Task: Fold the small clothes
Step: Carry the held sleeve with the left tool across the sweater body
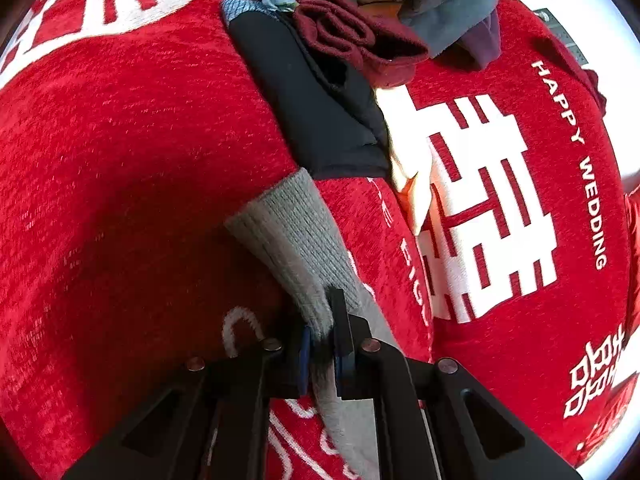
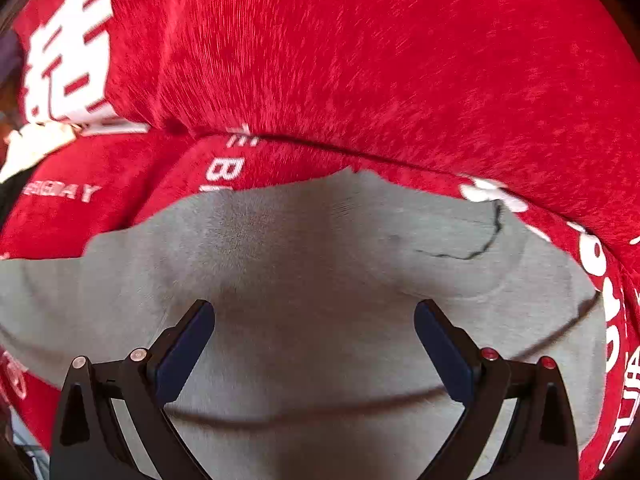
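A grey knitted sock (image 1: 296, 236) lies on the red printed cloth (image 1: 120, 160). My left gripper (image 1: 324, 344) is shut on the sock near its ribbed cuff, with the fabric pinched between the blue pads. In the right wrist view the same grey sock (image 2: 320, 272) spreads wide under my right gripper (image 2: 314, 320), which is open, its fingers (image 2: 188, 344) apart just above the fabric. A dark thread (image 2: 472, 248) lies on the sock.
A folded black garment (image 1: 312, 112) lies beyond the sock. A rolled maroon sock (image 1: 352, 36) and a heap of grey and purple clothes (image 1: 452, 4) sit at the far edge. A fold in the red cloth (image 2: 360, 80) rises behind the sock.
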Demonstrator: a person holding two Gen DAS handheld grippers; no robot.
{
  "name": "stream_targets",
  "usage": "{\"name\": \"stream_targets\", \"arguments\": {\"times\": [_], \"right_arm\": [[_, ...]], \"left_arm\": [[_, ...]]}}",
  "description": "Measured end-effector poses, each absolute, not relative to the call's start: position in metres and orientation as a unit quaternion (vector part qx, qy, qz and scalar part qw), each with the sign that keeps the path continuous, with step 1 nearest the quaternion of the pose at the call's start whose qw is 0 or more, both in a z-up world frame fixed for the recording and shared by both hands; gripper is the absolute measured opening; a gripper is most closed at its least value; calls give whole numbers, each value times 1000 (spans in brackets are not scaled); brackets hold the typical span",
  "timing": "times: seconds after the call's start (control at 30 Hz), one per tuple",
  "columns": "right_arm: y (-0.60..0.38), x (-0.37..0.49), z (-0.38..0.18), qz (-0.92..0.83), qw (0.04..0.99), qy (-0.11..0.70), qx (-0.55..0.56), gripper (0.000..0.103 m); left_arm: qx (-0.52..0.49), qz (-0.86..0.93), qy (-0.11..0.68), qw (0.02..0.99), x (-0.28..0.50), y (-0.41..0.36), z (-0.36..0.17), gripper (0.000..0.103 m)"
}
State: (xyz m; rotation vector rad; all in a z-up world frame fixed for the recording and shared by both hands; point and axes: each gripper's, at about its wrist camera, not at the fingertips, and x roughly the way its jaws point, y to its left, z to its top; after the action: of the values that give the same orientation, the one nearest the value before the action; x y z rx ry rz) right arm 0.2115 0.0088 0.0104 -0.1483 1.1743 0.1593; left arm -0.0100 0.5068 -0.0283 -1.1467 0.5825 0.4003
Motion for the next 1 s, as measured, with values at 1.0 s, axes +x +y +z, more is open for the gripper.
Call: {"name": "stream_targets", "arguments": {"times": [1.0], "right_arm": [[156, 131, -3, 127, 812, 555, -127, 100]], "left_arm": [[-474, 183, 254, 823, -54, 485, 17, 7]]}}
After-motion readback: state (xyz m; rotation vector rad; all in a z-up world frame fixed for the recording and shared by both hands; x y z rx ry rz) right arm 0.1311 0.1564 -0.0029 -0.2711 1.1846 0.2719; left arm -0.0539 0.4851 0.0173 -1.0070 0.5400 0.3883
